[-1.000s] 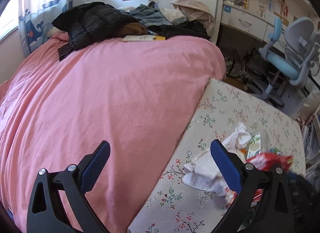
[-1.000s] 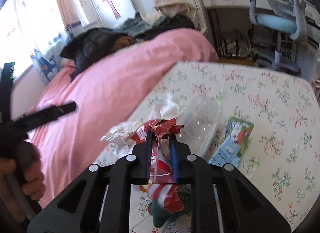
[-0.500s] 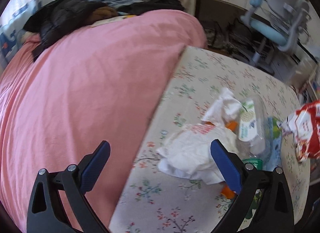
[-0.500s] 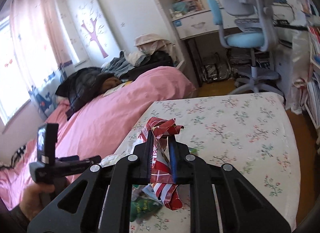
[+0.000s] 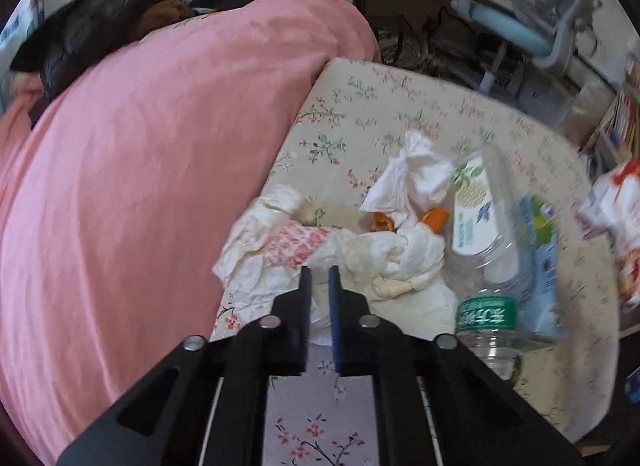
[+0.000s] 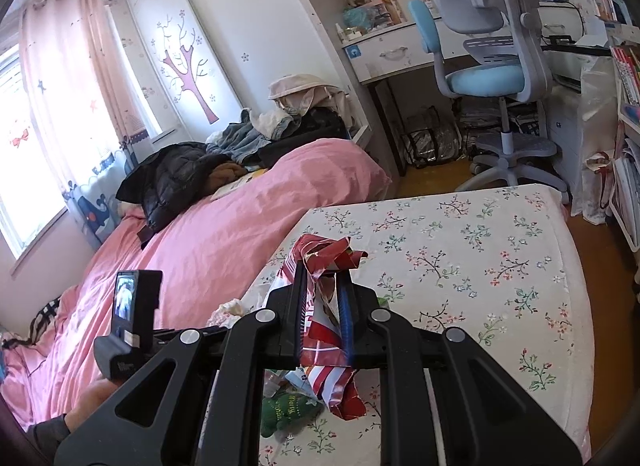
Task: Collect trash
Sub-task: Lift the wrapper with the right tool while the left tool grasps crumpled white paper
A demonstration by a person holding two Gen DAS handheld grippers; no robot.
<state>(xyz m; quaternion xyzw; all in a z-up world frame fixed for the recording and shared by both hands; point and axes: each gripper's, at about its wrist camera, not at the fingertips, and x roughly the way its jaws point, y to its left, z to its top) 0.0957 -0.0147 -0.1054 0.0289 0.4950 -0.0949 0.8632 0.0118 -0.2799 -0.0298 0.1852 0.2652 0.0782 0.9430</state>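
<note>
Left wrist: left tongs (image 5: 319, 278) just closed together on crumpled tissue (image 5: 360, 266); right tongs (image 6: 323, 286) clamp red wrapper (image 6: 326, 330).

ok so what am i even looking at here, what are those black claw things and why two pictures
Those black claws are hand-held grippers. A person holds one in each hand; there is no robot. Each carries a wide-angle camera looking along its two fingers, hence two pictures. One view shows the left gripper, whose jaws have just closed, apparently pinching the crumpled white paper. Near it on the floral cover lie a tissue, orange peel, a clear plastic bottle and a blue carton. The other view shows the right gripper clamped on a red and white wrapper, held above the cover. A pink bed lies alongside.
</note>
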